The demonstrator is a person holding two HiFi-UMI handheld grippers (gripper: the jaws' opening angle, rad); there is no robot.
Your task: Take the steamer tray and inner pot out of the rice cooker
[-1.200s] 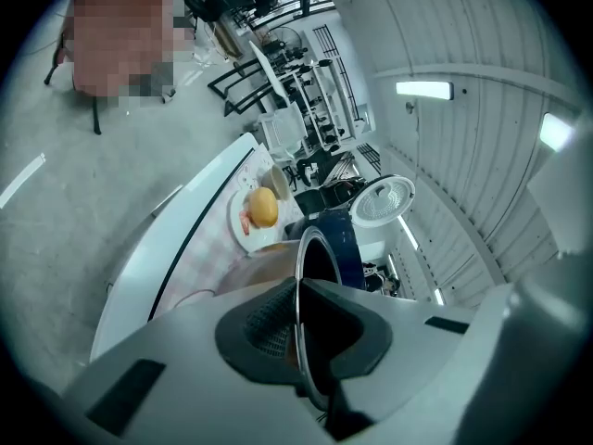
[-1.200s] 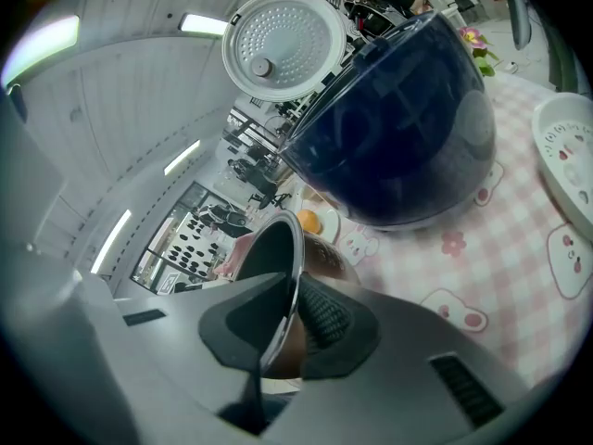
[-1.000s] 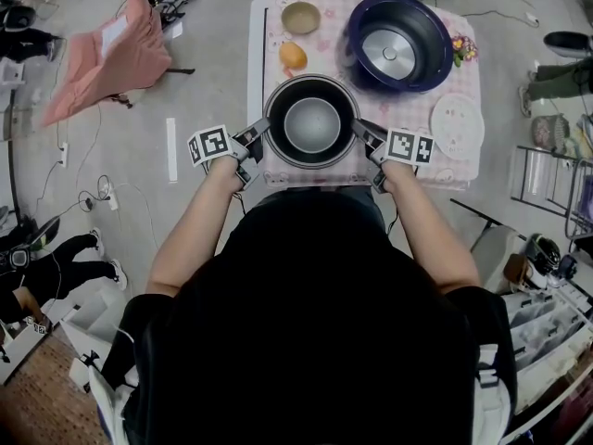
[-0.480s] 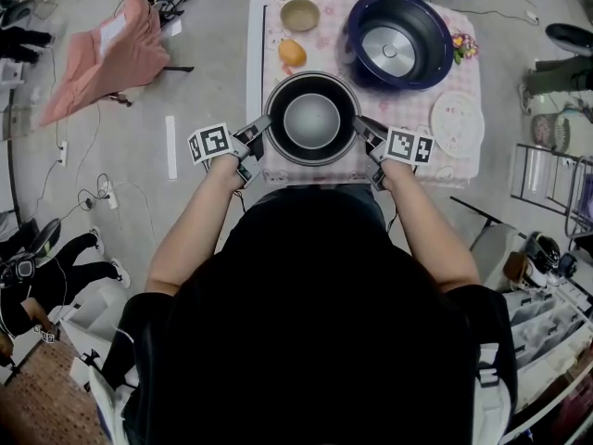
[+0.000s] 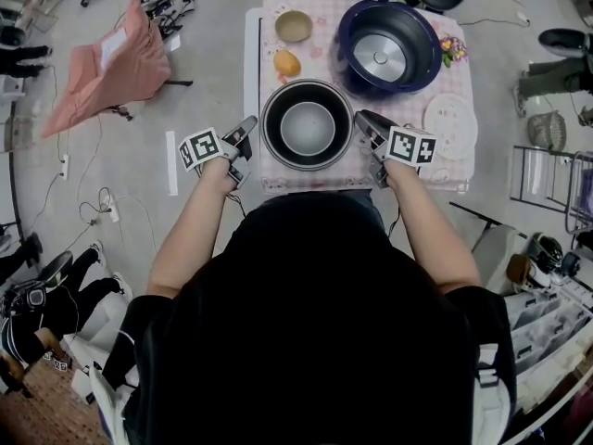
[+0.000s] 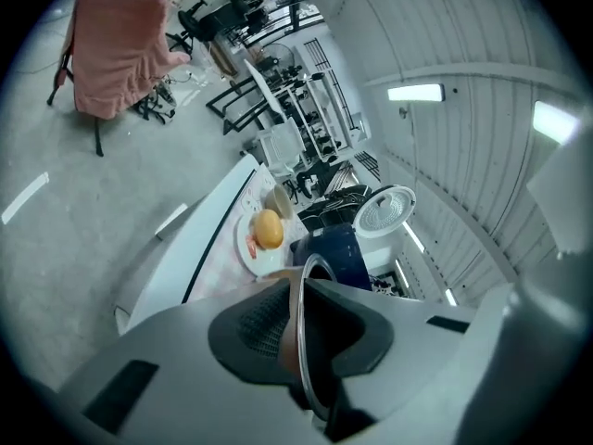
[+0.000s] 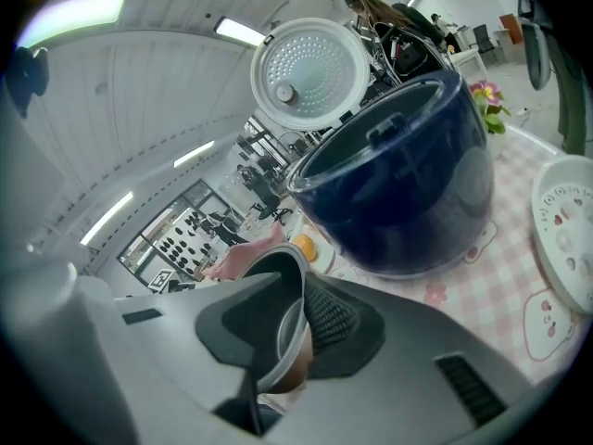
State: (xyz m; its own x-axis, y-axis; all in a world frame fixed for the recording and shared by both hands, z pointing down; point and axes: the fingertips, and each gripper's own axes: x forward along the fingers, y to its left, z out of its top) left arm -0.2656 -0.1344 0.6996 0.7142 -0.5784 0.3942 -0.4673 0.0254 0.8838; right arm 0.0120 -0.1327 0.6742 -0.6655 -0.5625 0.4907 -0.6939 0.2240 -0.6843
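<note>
- Head view: inner pot [image 5: 308, 124] sits on the bench [image 5: 447, 170], near and left of the rice cooker [image 5: 387, 46].
- Left tongs [image 5: 248, 126] and right tongs [image 5: 363, 120] have just been opening: narrow gaps, with the pot's rim loose between each pair.

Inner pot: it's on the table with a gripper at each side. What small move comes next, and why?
Probably draw both grippers outward, clear of the rim. The inner pot sits on the table, out of the rice cooker. The left gripper and right gripper have just been opening their jaws, with the rim between them, so it looks released.
</note>
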